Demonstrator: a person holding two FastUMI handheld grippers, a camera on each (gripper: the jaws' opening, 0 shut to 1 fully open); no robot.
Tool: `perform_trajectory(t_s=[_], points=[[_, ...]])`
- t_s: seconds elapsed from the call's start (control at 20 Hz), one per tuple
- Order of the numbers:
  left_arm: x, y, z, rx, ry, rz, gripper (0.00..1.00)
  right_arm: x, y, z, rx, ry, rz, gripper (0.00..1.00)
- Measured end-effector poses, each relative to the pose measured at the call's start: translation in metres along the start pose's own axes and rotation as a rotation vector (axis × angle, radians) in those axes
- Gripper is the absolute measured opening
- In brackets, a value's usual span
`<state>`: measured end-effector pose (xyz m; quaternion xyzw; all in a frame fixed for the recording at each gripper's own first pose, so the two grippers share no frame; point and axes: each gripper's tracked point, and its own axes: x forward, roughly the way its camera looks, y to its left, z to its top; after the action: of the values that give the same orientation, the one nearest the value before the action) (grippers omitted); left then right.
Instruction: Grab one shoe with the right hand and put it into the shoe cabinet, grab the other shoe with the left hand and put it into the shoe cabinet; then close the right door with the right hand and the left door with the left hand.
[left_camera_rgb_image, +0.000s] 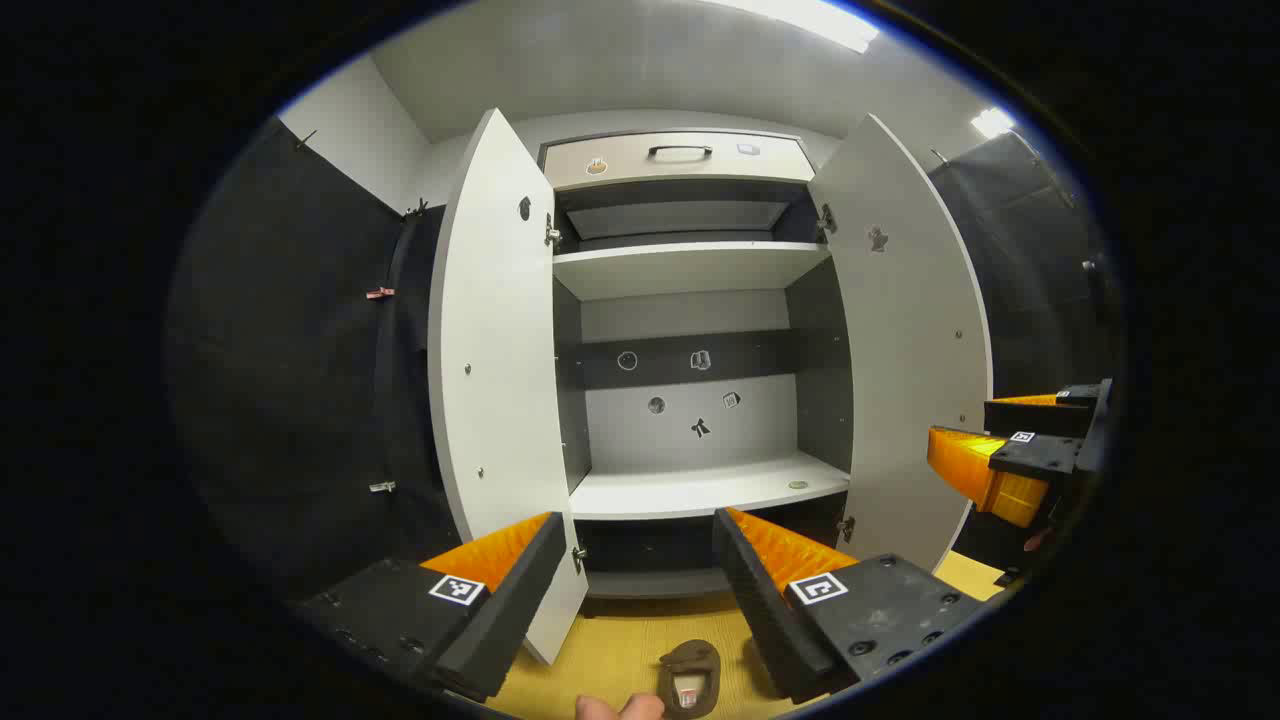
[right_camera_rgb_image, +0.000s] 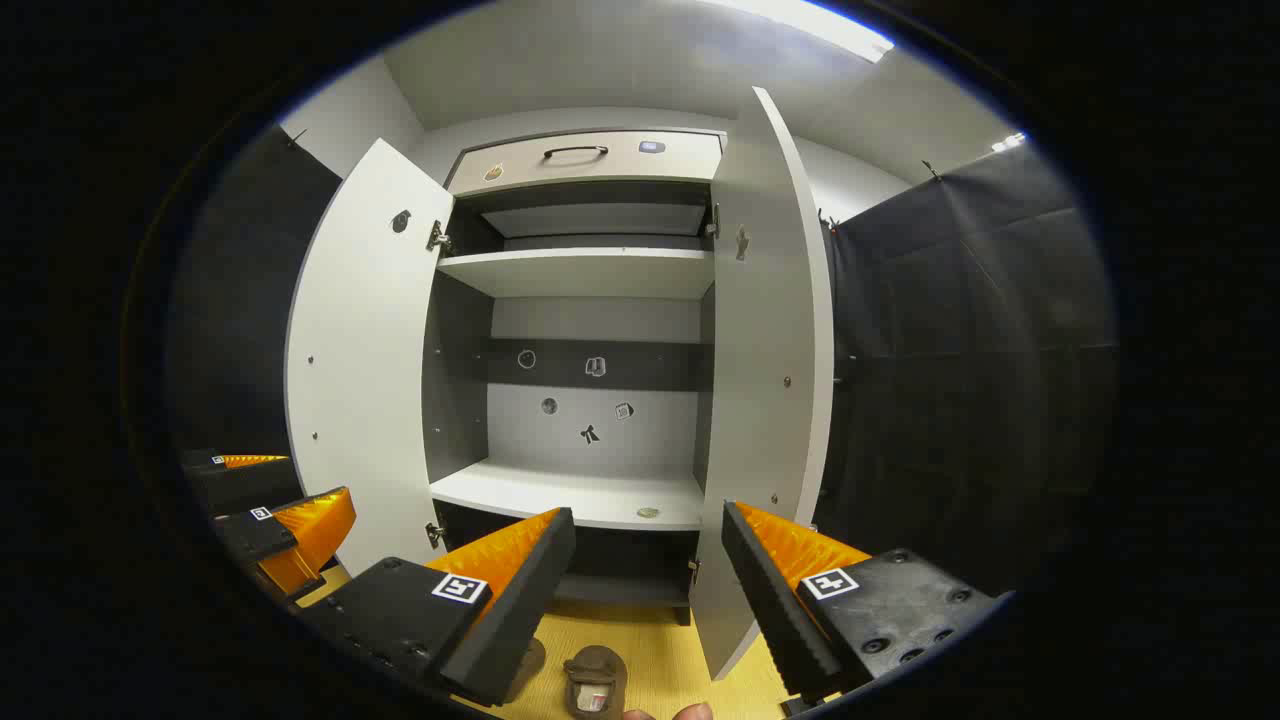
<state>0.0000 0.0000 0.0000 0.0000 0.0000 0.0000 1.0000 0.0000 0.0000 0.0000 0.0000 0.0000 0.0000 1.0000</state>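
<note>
I hold both grippers, left (left_camera_rgb_image: 640, 590) and right (right_camera_rgb_image: 645, 590), jaws wide apart and gripping nothing, before the open-doored cabinet (left_camera_rgb_image: 690, 270); a shoe (left_camera_rgb_image: 690, 680) lies on the floor below.

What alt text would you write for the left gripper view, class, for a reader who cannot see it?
A shoe cabinet stands with its left door and right door wide open and its shelves bare. The left gripper hangs open before it, above a brown shoe on the yellow floor; the right gripper shows at the right edge.
</note>
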Motion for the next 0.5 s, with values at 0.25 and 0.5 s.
perform_trajectory(t_s=[0.25, 0.5], points=[[-0.0018, 0.0021, 0.0009, 0.001, -0.001, 0.005, 0.95, -0.0008, 0.0006, 0.0006, 0.004, 0.001, 0.005, 0.98], [-0.0031, 0.0024, 0.0015, 0.003, -0.003, 0.006, 0.95, -0.0015, 0.0001, 0.0014, 0.006, -0.001, 0.007, 0.98]])
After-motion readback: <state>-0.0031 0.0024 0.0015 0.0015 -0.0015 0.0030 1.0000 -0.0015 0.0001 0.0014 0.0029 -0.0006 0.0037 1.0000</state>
